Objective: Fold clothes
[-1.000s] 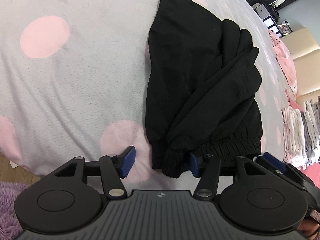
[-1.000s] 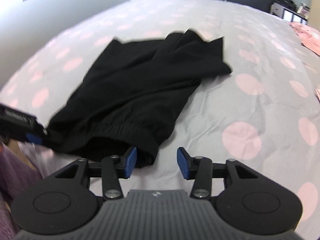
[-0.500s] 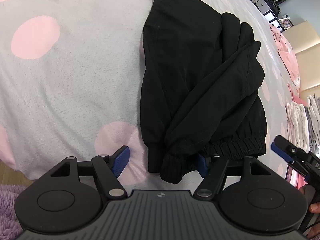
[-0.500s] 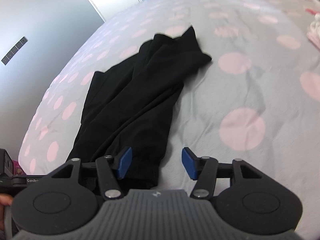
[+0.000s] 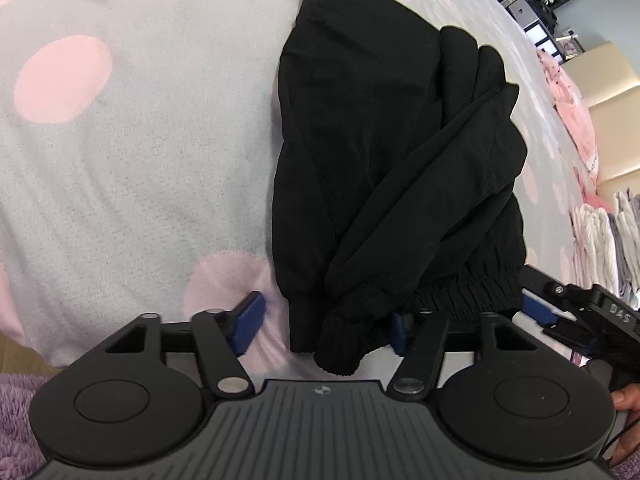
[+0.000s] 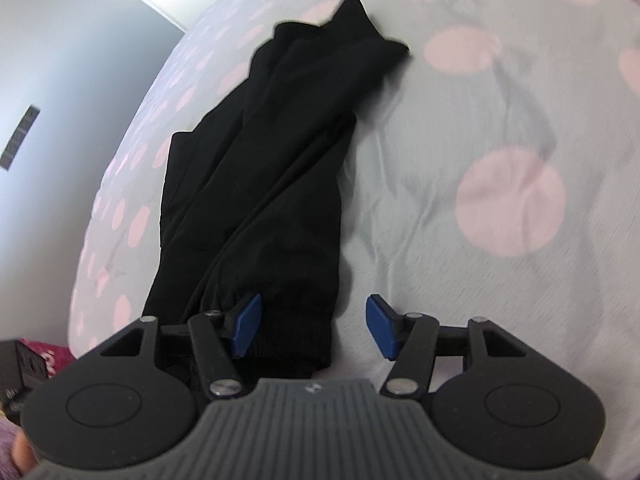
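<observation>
On the bedspread (image 5: 120, 184), both tools (left tool (image 5: 324, 324), right tool (image 6: 312, 326)) gape, seemingly straddling black trousers (image 5: 380, 168).

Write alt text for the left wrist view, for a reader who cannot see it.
A crumpled pair of black trousers lies on a grey bedspread with pink dots, elastic waistband nearest the camera. The open left gripper straddles the waistband's left corner, while the right gripper reaches in at the waistband's right end. Folded pale clothes sit at the far right.
</observation>
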The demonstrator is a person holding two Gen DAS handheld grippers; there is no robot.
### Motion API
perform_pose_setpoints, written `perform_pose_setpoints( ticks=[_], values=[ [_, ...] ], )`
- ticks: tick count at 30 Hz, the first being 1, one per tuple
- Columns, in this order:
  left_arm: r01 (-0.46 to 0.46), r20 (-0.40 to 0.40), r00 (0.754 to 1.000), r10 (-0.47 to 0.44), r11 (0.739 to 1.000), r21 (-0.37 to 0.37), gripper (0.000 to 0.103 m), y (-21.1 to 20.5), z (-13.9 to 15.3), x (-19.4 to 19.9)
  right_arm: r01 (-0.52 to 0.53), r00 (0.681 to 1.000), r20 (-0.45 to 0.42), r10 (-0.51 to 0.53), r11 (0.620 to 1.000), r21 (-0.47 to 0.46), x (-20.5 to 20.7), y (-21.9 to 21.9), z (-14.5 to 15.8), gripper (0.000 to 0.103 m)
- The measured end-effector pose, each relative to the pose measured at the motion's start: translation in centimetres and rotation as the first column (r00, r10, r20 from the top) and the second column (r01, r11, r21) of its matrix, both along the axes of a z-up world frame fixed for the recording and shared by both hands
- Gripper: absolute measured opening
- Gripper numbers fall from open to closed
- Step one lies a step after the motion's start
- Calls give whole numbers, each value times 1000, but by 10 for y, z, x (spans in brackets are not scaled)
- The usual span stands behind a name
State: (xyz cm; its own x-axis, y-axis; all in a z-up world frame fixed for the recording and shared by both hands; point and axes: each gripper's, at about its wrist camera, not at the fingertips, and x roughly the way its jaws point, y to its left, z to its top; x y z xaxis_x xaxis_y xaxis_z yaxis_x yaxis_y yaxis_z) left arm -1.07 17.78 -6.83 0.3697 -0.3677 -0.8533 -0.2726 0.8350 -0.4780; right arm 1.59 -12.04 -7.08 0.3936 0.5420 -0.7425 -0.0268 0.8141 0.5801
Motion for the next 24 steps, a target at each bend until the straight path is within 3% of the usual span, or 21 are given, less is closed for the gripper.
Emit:
perform_pose_setpoints(
  ticks=[3,12,16,20,22,23,24],
  values=[
    [-21,15,1000,22,999,-41,39,6,1,-2,10,999,-46,-7,998,65,2,0,-5,61],
    [-42,-5,999,42,996,-82,38,14,-5,-2,69,989,-141,-40,975,209,8,-5,-15,62],
    [-36,-7,999,36,996,-80,38,16,-4,-4,52,993,-111,-29,976,211,12,-4,-6,81],
    [-38,-11,999,37,996,-82,38,17,-5,-1,20,985,-173,13,982,188,13,7,-22,82],
    [-37,-10,999,36,996,-83,37,17,-5,-1,-10,987,-154,36,986,167,12,11,-18,77],
    [-38,-10,999,37,996,-84,37,17,-5,-2,-13,987,-157,39,987,161,12,11,-18,63],
    [-38,-10,999,38,996,-85,36,17,-5,-2,-16,986,-161,41,988,155,12,11,-18,59]
  ],
)
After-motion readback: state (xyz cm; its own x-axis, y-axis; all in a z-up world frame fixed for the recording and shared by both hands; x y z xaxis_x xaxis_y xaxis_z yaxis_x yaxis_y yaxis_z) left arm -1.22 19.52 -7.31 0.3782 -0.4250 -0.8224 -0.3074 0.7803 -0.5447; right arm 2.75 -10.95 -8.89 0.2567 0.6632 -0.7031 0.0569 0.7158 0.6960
